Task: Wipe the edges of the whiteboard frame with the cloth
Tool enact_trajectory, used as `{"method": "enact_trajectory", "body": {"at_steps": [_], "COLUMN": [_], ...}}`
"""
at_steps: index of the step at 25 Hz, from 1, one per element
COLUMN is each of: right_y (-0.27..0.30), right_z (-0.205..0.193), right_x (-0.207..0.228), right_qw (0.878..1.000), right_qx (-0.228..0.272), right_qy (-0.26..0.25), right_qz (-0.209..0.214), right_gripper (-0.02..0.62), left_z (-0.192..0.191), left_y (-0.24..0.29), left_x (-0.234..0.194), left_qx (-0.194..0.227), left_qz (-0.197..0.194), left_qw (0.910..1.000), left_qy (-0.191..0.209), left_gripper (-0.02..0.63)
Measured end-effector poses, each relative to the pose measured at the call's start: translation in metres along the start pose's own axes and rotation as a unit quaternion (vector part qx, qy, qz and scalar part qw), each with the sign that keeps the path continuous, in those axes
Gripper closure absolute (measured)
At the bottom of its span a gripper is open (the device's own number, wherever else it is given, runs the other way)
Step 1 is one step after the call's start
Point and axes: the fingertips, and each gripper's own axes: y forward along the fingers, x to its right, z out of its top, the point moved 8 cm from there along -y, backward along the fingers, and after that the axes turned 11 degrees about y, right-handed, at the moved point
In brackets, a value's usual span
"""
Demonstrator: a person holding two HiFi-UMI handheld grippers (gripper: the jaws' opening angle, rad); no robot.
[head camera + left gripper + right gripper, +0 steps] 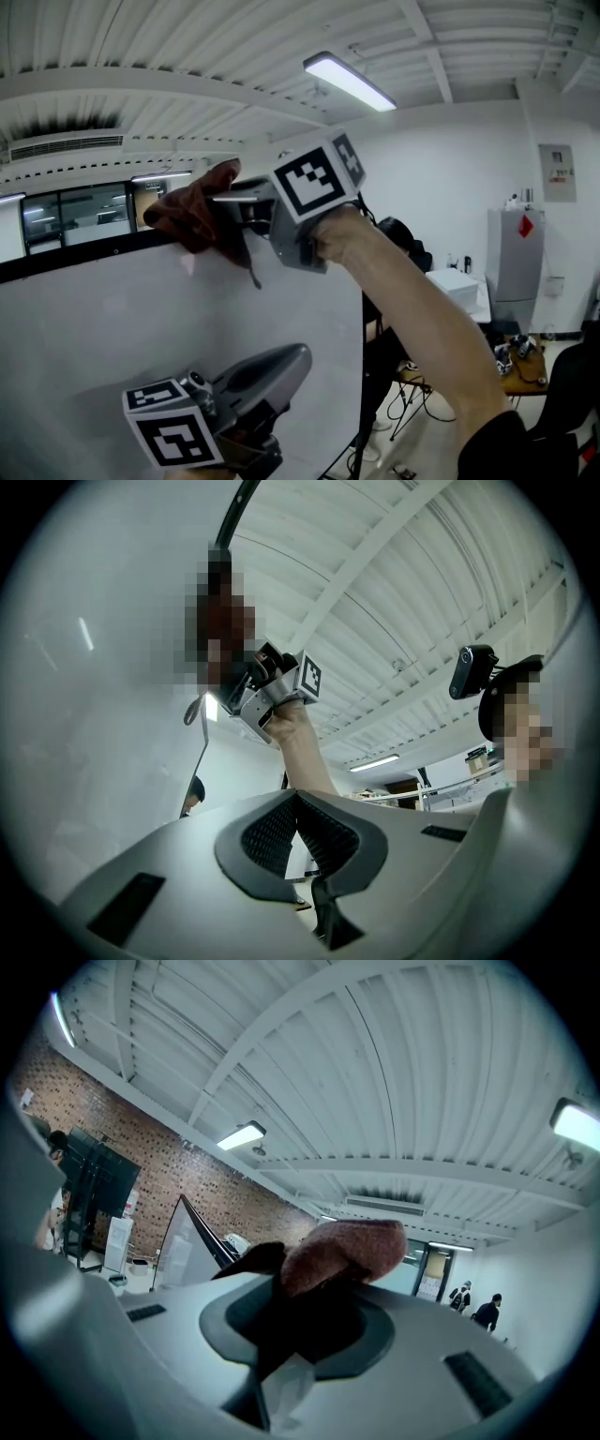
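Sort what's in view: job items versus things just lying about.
Job: cloth, clamped in the right gripper; whiteboard frame; left gripper, shut and empty.
Lying about: grey cabinet; cluttered desk; ceiling light.

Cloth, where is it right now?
The cloth is pinched in the right gripper's jaws. It is high in the left half of the head view, at the top edge of the whiteboard frame.
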Motion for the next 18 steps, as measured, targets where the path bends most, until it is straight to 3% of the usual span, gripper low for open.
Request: {"method": "enact_trajectory", "body": {"at_steps": [9, 18], "right_y": [0.001, 0.002], "right_z": [-0.004, -0.013], "right_x": [0.016, 0.043], "right_qw": [1.0, 0.998], "right_qx": [0.012, 0.021], "right_qy": [0.011, 0.029], "right_qz": [-0.006, -0.057], "right_gripper": [0.497, 0.497], "left_z": [-0.001, -0.002], "left_y": [-0.001, -0.012], "left_x": [-0.014, -0.043], "left_qx": [-0.008, -0.009], "left_qz": [0.001, -0.047], "left_qw": [0.9999, 0.9984], "left_qy": [-0.007, -0.03], "left_gripper": [0.609, 0.609]}}
